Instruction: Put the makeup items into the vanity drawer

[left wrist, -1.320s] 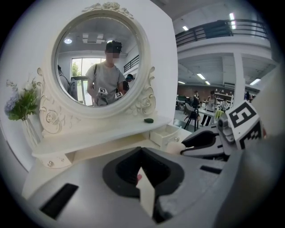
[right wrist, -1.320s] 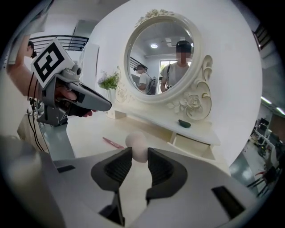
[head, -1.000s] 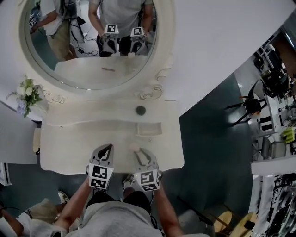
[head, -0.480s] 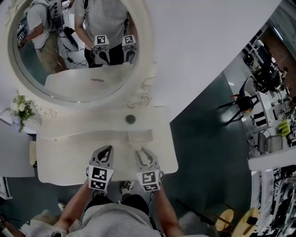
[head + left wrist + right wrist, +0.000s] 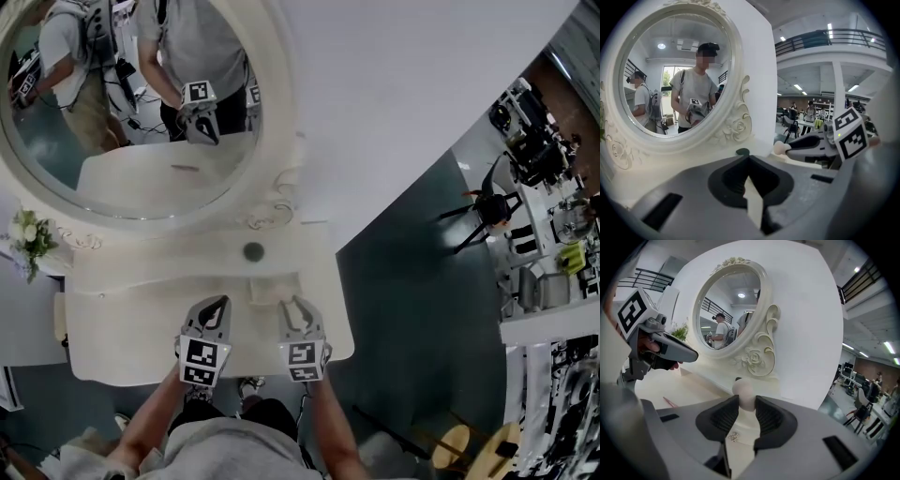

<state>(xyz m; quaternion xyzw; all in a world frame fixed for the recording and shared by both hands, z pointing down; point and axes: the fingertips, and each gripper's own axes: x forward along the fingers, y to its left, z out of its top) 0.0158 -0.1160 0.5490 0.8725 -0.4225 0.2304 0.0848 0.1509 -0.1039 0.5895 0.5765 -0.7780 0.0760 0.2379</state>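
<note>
The right gripper (image 5: pixel 743 403) has its jaws closed on a pale, egg-shaped sponge (image 5: pixel 743 391), pinching it by the rear half. The rounded nose sticks out past the tips. Its long axis runs along the line of the jaws, so the nose points forward and slightly down, toward the foot of the mirror (image 5: pixel 723 310). The left gripper (image 5: pixel 749 160) has its jaws pressed together with nothing between them, and it hovers over the desk (image 5: pixel 122 323) just left of the right one.

Over the last second both grippers have slid across the desk toward its right rear. A second ago the small open drawer (image 5: pixel 273 291) lay well ahead of the right jaws. Now it sits just beyond their tips, with the sponge near its front edge. The carry looks nearly over; what is left is probably a short reach forward, a dip, and letting go over the drawer.

In the right gripper view a small metallic bit (image 5: pixel 734 437) lies on the pale surface below the jaws, though I cannot tell whether that surface is the drawer floor or the desk. A dark round disc (image 5: pixel 253 251) rests behind the drawer by the mirror's base, and a thin pink stick (image 5: pixel 670 402) lies on the desk to the left; both are still outside the drawer.
</note>
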